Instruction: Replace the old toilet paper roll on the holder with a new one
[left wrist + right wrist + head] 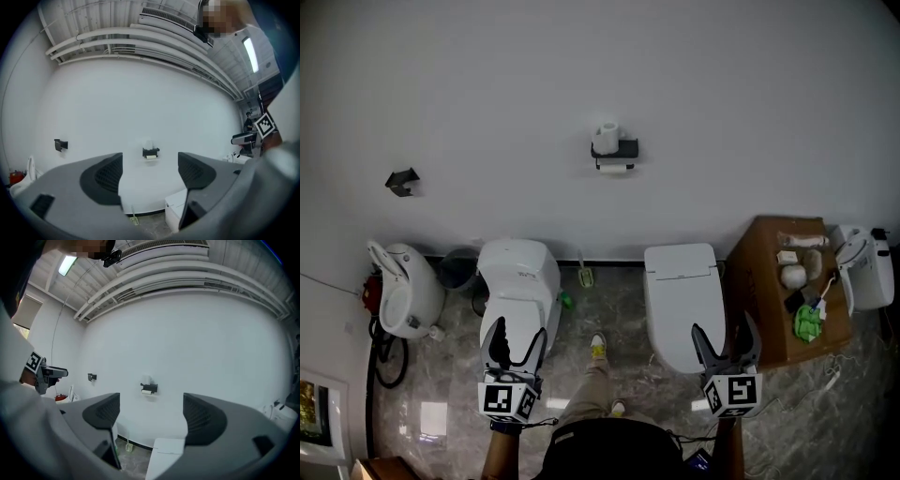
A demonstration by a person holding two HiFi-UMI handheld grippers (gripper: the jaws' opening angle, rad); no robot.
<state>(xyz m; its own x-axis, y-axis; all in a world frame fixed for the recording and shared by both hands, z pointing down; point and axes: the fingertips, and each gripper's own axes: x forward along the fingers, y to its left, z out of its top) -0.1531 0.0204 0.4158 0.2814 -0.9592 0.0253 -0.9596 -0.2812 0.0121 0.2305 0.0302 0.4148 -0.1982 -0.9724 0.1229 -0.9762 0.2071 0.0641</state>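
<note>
The holder (619, 149) hung on the wall at twelve o'clock, a fresh roll (607, 136) standing on top and the old roll (615, 169) mounted beneath. Well short of it, my left gripper (518, 328) and right gripper (723, 324) gaped empty. I judged nothing swapped yet.

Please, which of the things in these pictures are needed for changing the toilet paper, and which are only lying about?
For the job: black wall holder, roll hung under it, full roll standing on top, left hand-held gripper, right hand-held gripper (both open, empty).

Only lying about: left toilet, right toilet, cardboard box, black bracket on the wall.
</note>
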